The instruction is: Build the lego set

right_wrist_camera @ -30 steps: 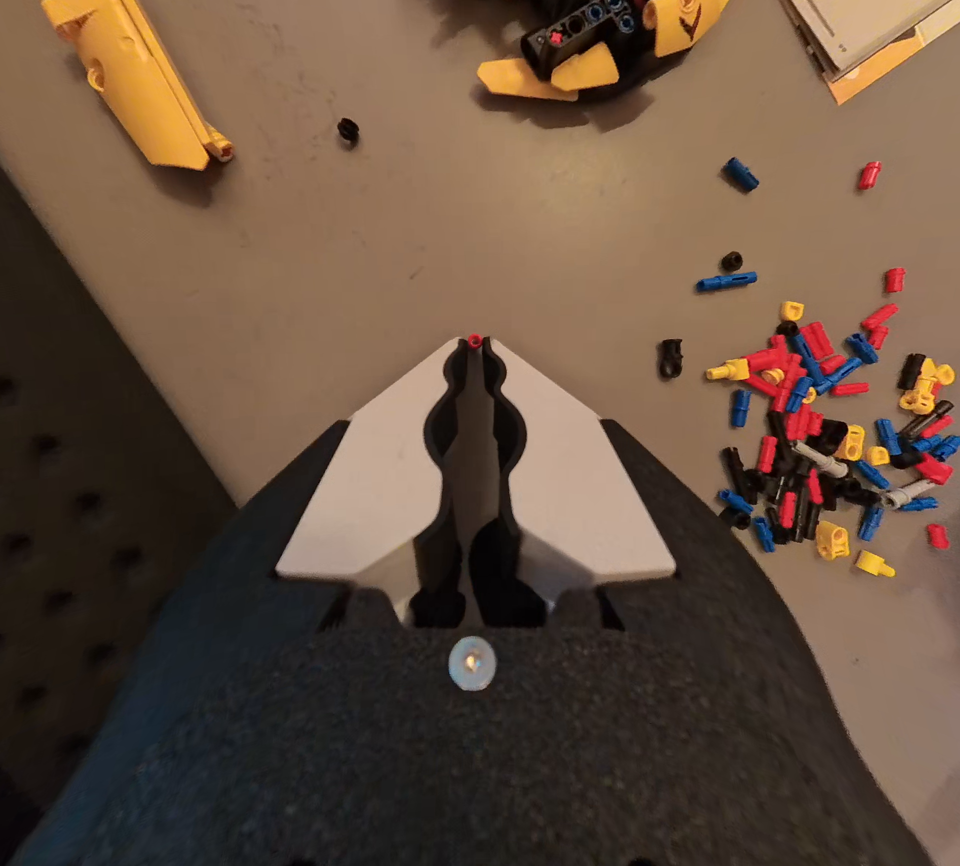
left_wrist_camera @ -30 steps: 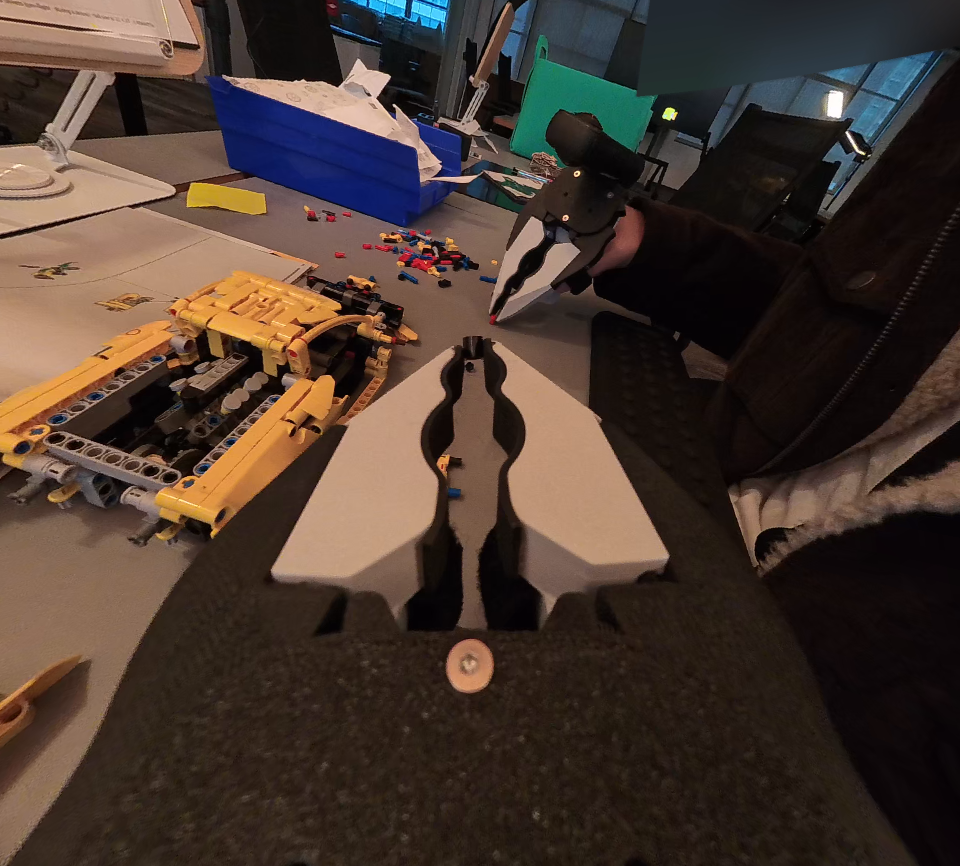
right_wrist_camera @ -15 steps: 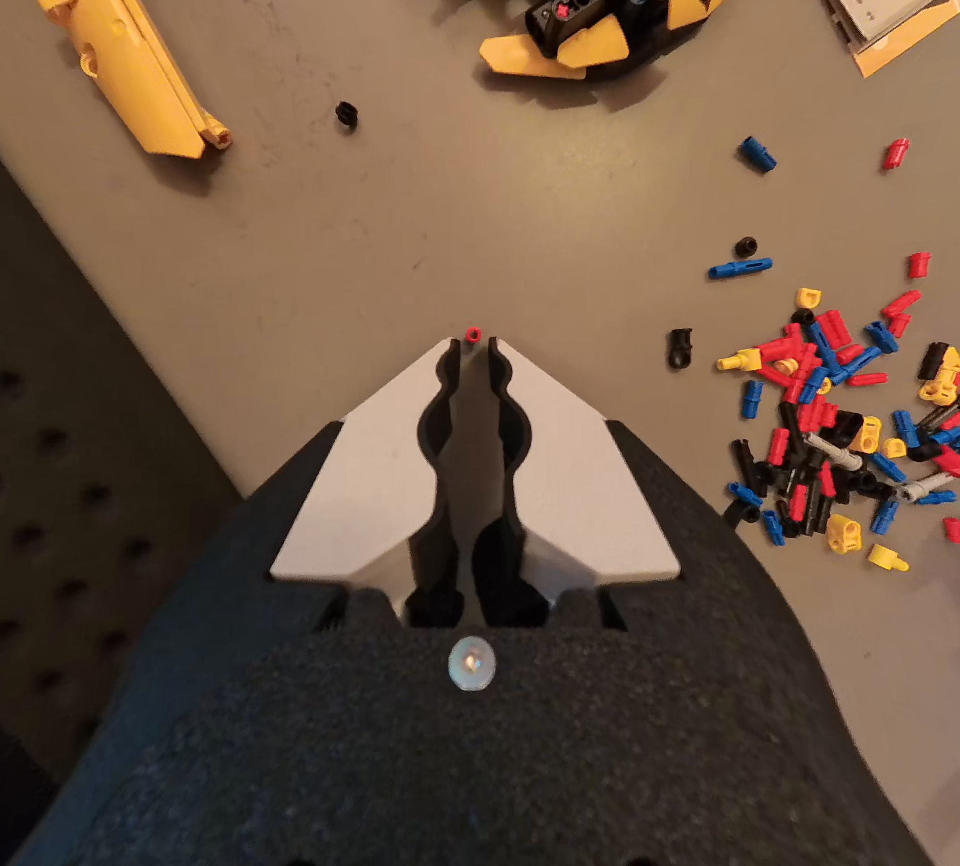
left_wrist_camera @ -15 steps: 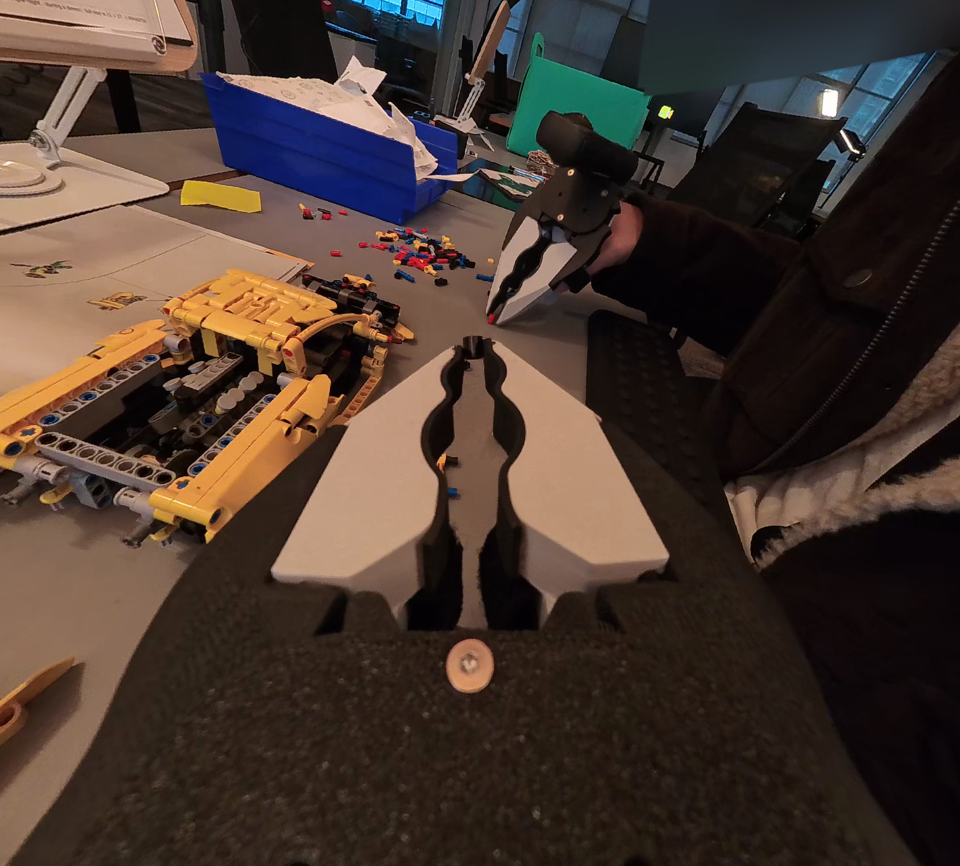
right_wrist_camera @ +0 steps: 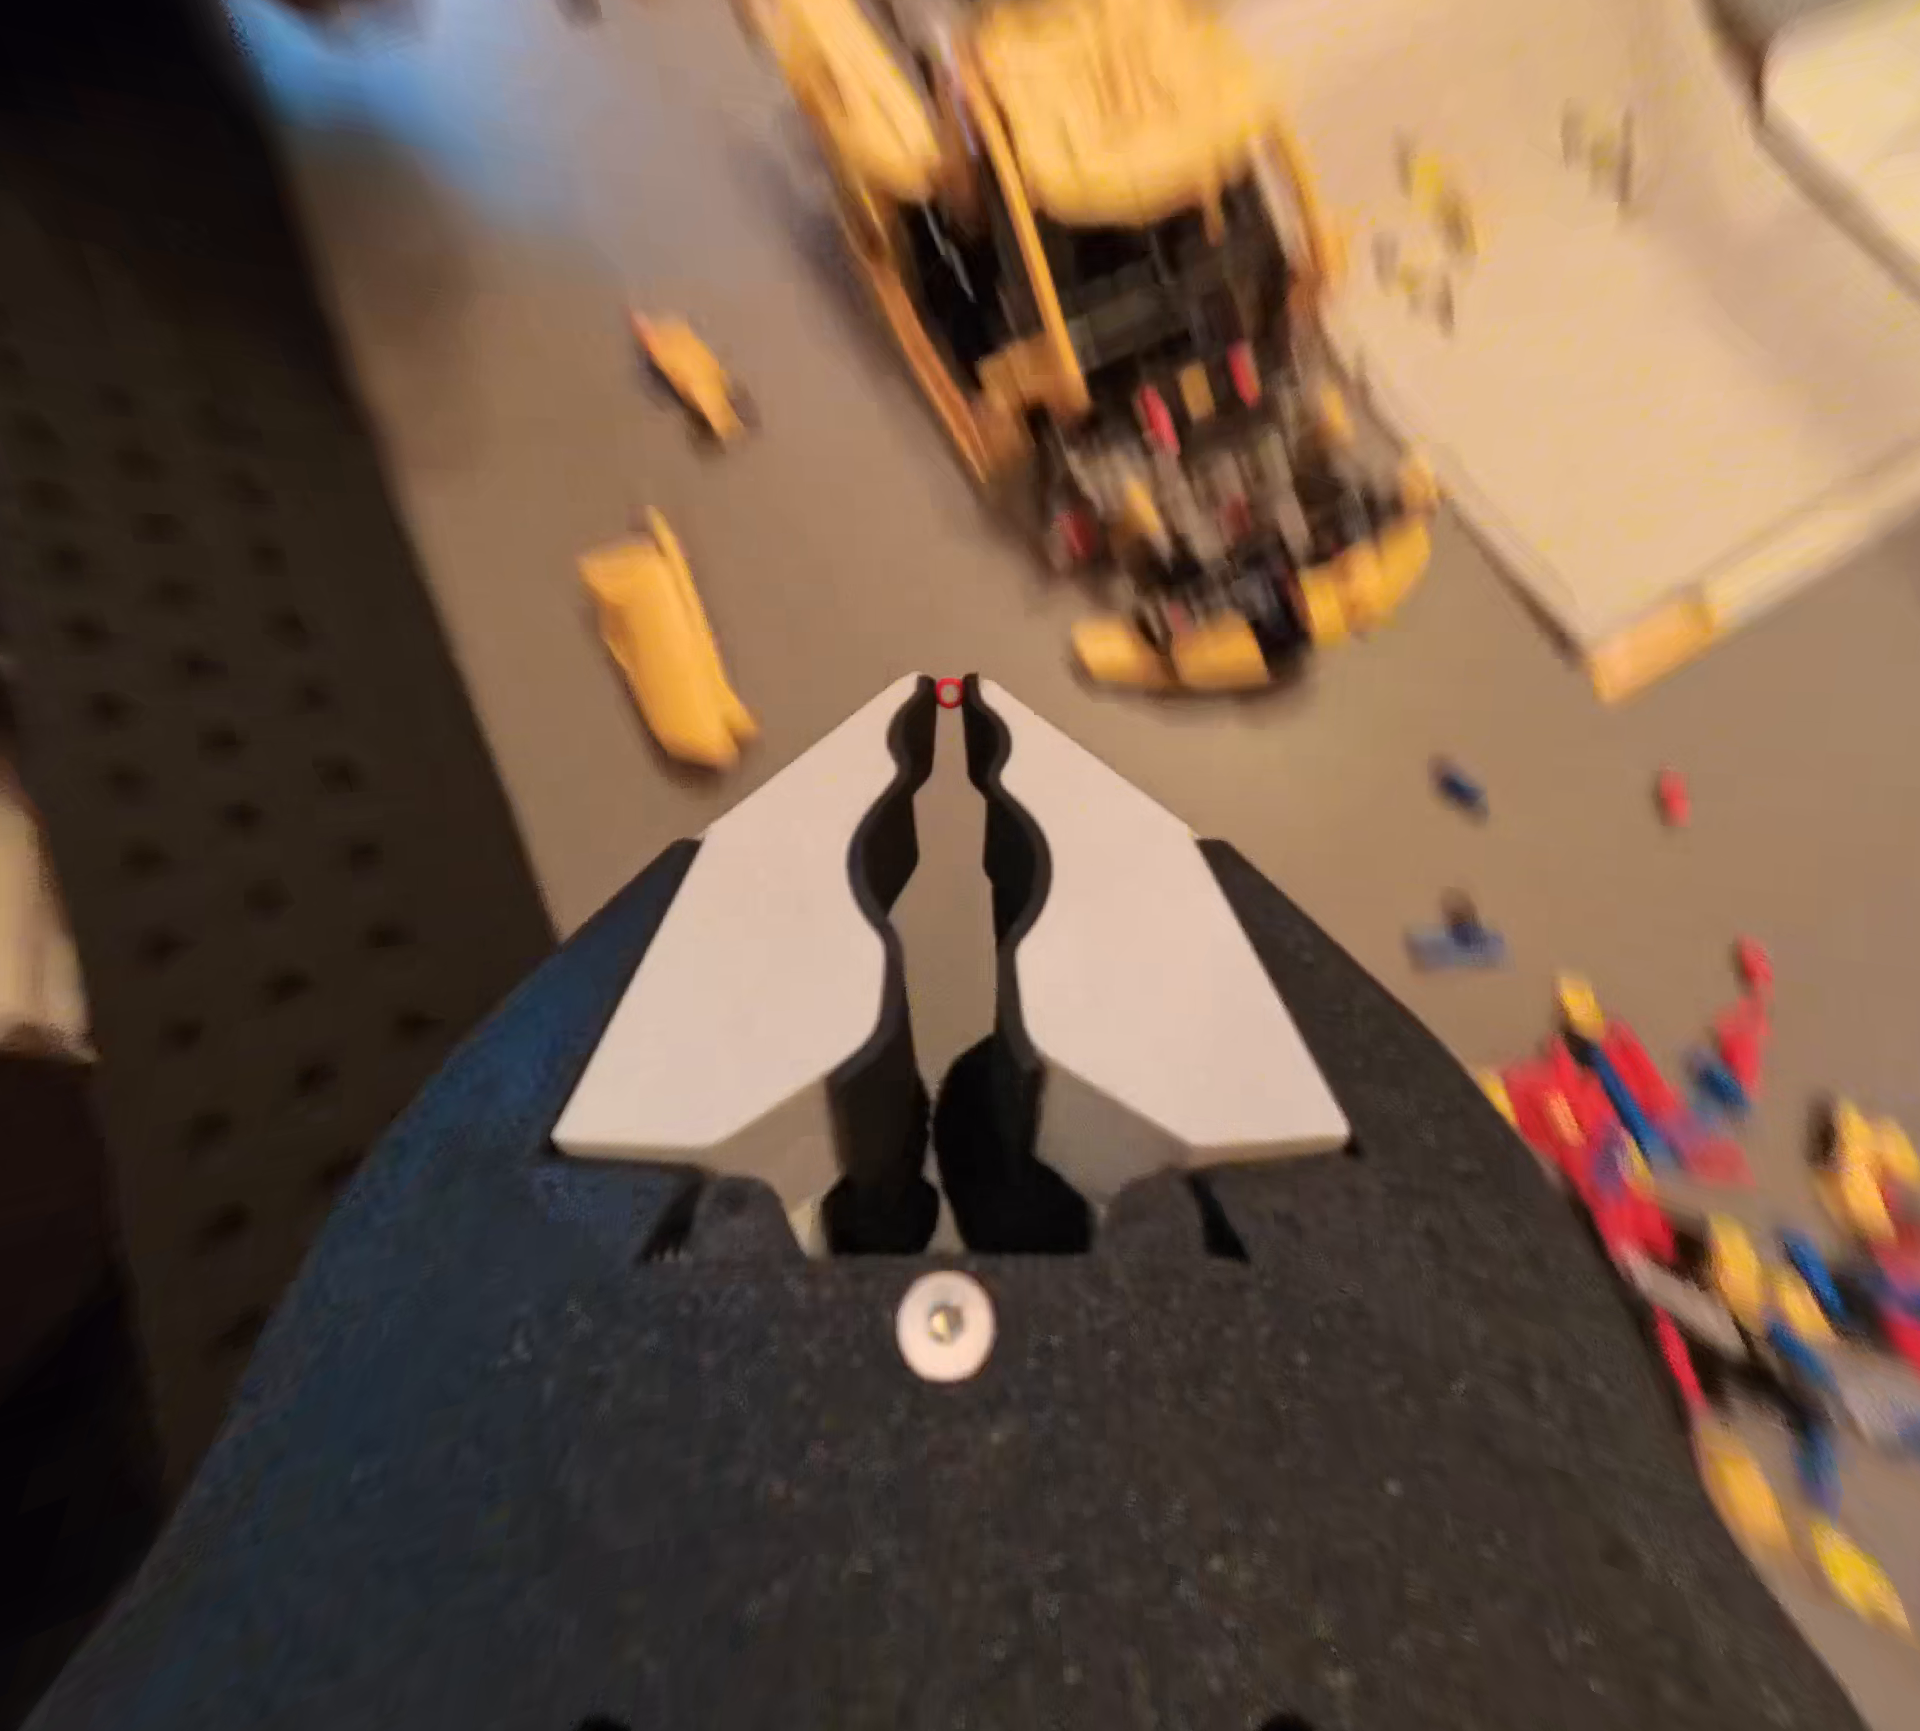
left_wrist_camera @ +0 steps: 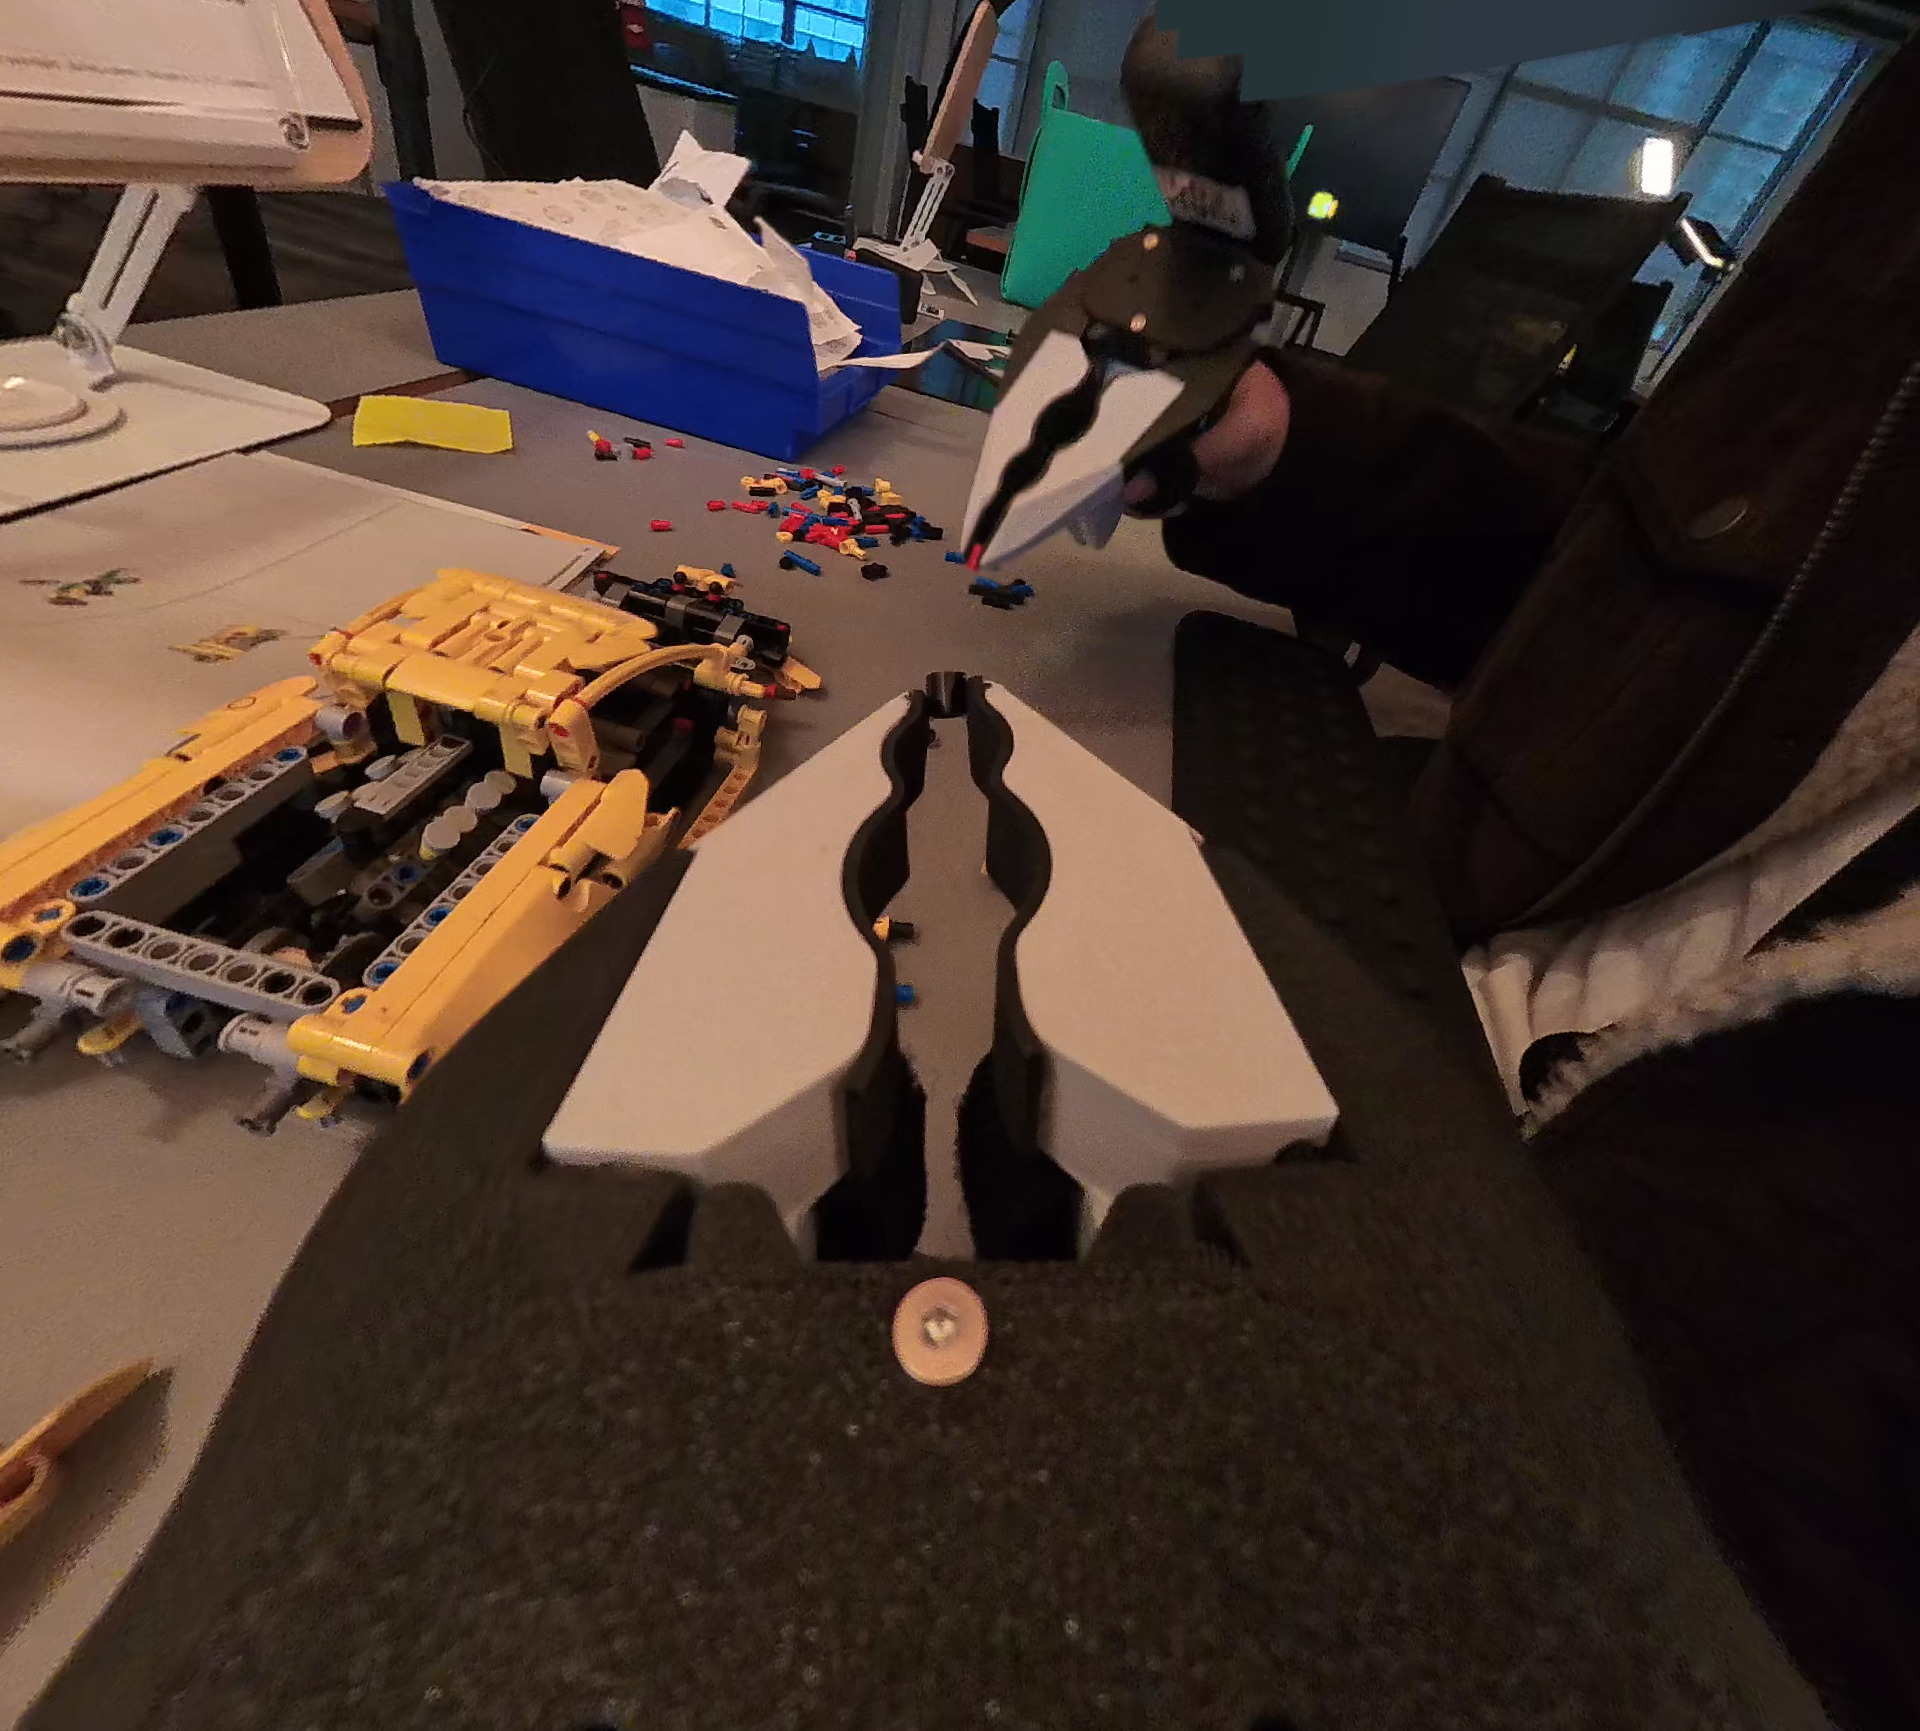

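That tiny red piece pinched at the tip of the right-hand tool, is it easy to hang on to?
Probably not. The red peg looks round and is held only at the very tips of the right gripper, so it might twist or pop out. It is likely hard and very light. Dropped, it would probably roll.

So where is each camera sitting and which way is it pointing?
Left wrist view: on the left gripper, low over the table, facing the right gripper and a sleeve.
Right wrist view: on the right gripper, looking down, blurred; its tips pinch a red pin.
Shared: the yellow model, the loose parts pile.
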{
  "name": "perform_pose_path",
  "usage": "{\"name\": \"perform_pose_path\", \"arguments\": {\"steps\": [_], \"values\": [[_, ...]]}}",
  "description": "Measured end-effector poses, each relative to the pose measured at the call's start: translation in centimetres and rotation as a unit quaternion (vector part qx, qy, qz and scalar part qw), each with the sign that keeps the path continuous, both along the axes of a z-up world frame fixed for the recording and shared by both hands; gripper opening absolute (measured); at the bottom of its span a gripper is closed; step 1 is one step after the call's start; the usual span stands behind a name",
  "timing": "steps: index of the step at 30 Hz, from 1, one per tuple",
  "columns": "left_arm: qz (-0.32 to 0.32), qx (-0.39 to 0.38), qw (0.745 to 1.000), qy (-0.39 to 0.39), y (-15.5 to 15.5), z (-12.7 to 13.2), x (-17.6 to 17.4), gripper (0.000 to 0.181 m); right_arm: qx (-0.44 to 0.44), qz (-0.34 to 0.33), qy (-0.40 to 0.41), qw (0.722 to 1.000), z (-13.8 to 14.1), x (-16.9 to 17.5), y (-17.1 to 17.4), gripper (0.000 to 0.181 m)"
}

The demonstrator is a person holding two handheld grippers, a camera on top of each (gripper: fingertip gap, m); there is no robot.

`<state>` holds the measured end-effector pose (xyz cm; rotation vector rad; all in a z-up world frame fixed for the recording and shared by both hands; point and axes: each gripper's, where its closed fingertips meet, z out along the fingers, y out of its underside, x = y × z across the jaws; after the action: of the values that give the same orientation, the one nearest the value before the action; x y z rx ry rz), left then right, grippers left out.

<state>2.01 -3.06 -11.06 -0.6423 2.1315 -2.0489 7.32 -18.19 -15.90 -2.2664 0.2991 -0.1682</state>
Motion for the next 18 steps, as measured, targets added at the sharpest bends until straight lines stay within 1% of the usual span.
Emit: {"name": "perform_pose_path", "arguments": {"steps": [1, 4, 5, 7, 10, 13, 18], "values": [[-0.004, 0.003, 1.000, -0.009, -0.2, 0.1, -0.2, 0.007, 0.058, 0.029, 0.005, 0.998, 1.8, -1.1, 2.4, 0.004], [0.001, 0.015, 0.999, -0.048, -0.4, 0.4, -0.5, 0.007, 0.175, 0.102, 0.010, 0.979, 5.8, -4.0, 9.1, 0.004], [0.008, 0.018, 0.998, -0.064, -0.4, 0.6, -0.5, 0.007, 0.201, 0.114, 0.027, 0.973, 6.5, -4.6, 11.0, 0.004], [0.019, 0.026, 0.996, -0.087, -0.2, 0.8, -0.4, 0.007, 0.218, 0.130, 0.071, 0.965, 6.5, -5.4, 13.8, 0.004], [0.028, 0.043, 0.994, -0.101, -0.2, 0.6, -0.3, 0.007, 0.221, 0.127, 0.077, 0.964, 6.1, -5.2, 15.6, 0.003], [0.021, 0.045, 0.994, -0.096, -0.3, 0.4, -0.4, 0.007, 0.202, 0.130, 0.058, 0.969, 5.6, -5.3, 15.9, 0.003], [0.019, 0.048, 0.995, -0.090, -0.3, 0.3, -0.4, 0.007, 0.198, 0.134, 0.065, 0.969, 5.5, -5.3, 15.9, 0.003]]}}
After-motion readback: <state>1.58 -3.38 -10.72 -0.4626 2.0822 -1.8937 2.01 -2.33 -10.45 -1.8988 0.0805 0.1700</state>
